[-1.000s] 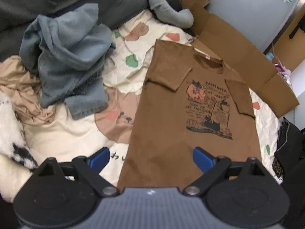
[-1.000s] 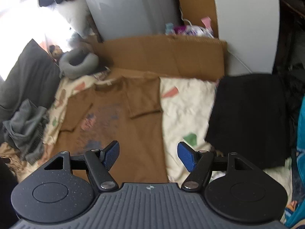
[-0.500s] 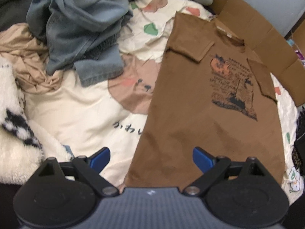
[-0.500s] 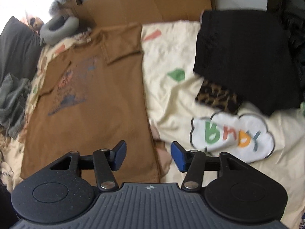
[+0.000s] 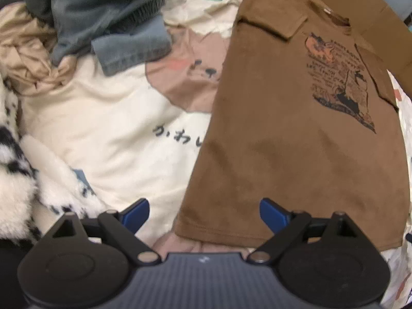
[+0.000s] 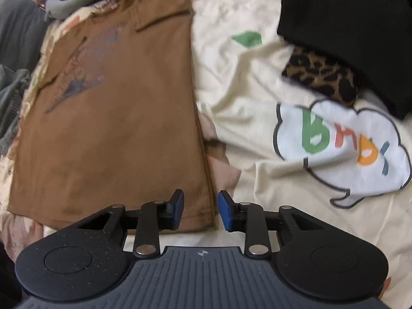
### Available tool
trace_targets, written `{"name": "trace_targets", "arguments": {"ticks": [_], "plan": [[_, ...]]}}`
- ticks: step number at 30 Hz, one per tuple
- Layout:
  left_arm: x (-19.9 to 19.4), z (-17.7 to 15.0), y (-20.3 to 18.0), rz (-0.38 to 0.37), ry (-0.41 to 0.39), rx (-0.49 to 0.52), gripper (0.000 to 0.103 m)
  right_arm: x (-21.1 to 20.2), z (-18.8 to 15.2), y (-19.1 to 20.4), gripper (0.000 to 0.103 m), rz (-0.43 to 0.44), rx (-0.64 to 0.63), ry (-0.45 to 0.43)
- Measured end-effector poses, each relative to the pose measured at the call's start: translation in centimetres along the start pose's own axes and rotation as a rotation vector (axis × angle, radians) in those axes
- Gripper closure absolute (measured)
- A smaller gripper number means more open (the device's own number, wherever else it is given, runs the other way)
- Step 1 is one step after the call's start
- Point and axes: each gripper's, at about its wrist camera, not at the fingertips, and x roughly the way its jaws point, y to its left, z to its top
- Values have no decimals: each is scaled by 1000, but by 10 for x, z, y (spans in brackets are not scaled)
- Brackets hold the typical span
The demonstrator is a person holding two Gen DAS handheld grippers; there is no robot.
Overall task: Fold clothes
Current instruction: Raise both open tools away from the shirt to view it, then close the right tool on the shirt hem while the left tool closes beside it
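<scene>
Brown T-shirt (image 5: 296, 134) lies flat, print side up, on a cream printed bedspread (image 5: 108, 128); soft matte knit, both short sleeves folded inward over the chest, dark and orange graphic on the front. Its hem runs along the near edge of the bed, neck toward the far edge where flat cardboard (image 5: 373, 20) lies.

Left of the shirt: a crumpled grey-blue sweatshirt (image 5: 108, 18) with ribbed cuffs, a wrinkled tan garment (image 5: 28, 51) beside it, and white fluffy fabric with black spots (image 5: 23, 159) at the near left corner. Right of the shirt: a black ribbed knit (image 6: 347, 25) lying over a leopard-print piece (image 6: 322, 77), near a cloud-shaped print with coloured letters.

Left gripper (image 5: 204, 212): blue pads spread wide, nothing pressed between them; the hem's left corner sits in the gap below. Right gripper (image 6: 200, 209): jaws closing, narrow gap, with the shirt's right side edge near the hem corner between the pads; they do not yet pinch it.

Against a second ago: both grippers have dropped toward the bed and tipped downward, so the wall and room have left view and the shirt fills the frame. The right jaws have narrowed markedly; the left are unchanged. The shirt has not shifted.
</scene>
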Motion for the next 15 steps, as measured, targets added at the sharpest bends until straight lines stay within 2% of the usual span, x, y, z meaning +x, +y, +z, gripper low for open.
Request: {"name": "trace_targets", "arguments": {"ticks": [7,11,13,15], "plan": [[15,-2,5,0,36,-15,9,25,-4,-4,66,-4,31,72],[19,-1,8,-4,47,-28,9,29,-3,-8,69,3,70,62],[20,-1,8,-5,46,-29,9,28,-2,-7,90,-2,62,64],[22,-1,8,-5,47,-24,9,26,-1,-7,97,1,58,70]]}}
